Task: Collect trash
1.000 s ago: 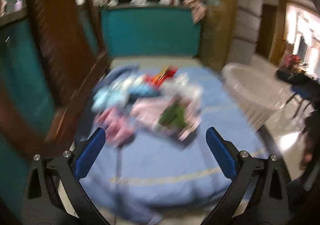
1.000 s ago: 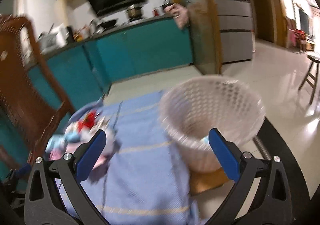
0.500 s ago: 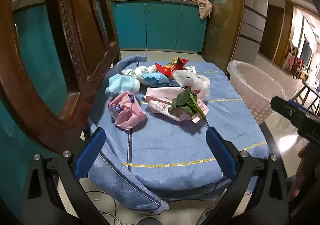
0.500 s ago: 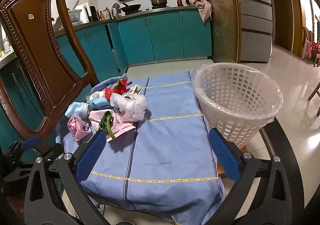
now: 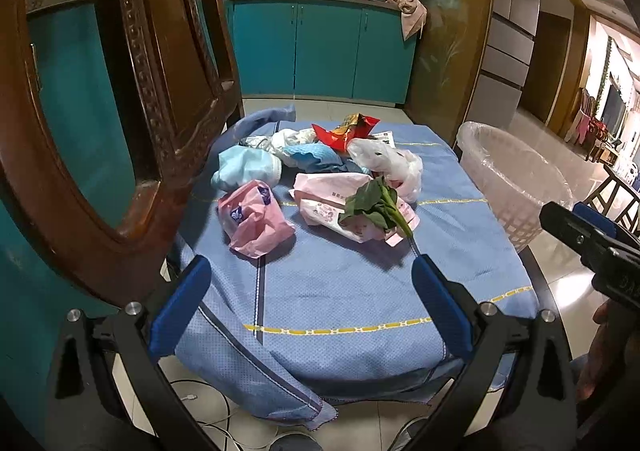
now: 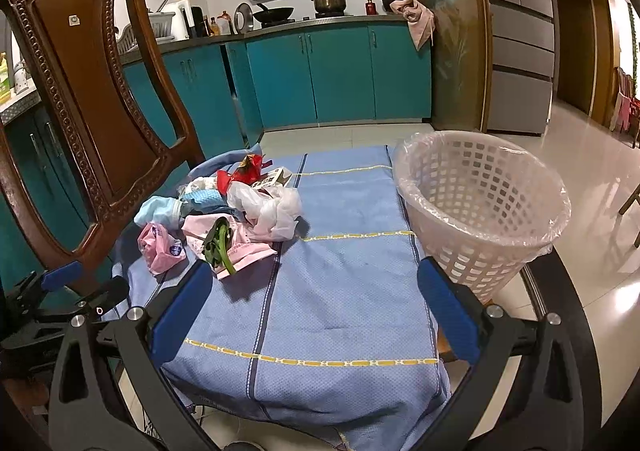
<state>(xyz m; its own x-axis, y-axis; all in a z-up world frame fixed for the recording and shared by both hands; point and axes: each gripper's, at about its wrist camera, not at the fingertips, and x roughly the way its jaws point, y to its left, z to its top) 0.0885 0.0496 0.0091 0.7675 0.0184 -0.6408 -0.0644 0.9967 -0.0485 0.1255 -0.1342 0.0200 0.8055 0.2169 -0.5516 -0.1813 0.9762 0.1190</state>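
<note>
A pile of trash lies on the blue tablecloth (image 5: 340, 291): a pink crumpled bag (image 5: 254, 225), a pink wrapper with a green leafy stalk (image 5: 376, 207) on it, a white plastic bag (image 5: 388, 163), a red snack packet (image 5: 344, 131) and light blue cloths (image 5: 244, 169). The pile also shows in the right wrist view (image 6: 224, 219). A white lined basket (image 6: 480, 207) stands at the table's right. My left gripper (image 5: 312, 307) is open and empty, short of the pile. My right gripper (image 6: 314, 309) is open and empty over the near cloth.
A carved wooden chair (image 6: 84, 107) stands close on the left of the table. Teal kitchen cabinets (image 6: 340, 79) are behind. The table's dark rim (image 6: 560, 291) shows past the basket. Cables lie on the floor (image 5: 208, 403) under the near edge.
Both views have steadied from a blurred sweep one second ago. Both grippers stay open and have hardly shifted in the last half second.
</note>
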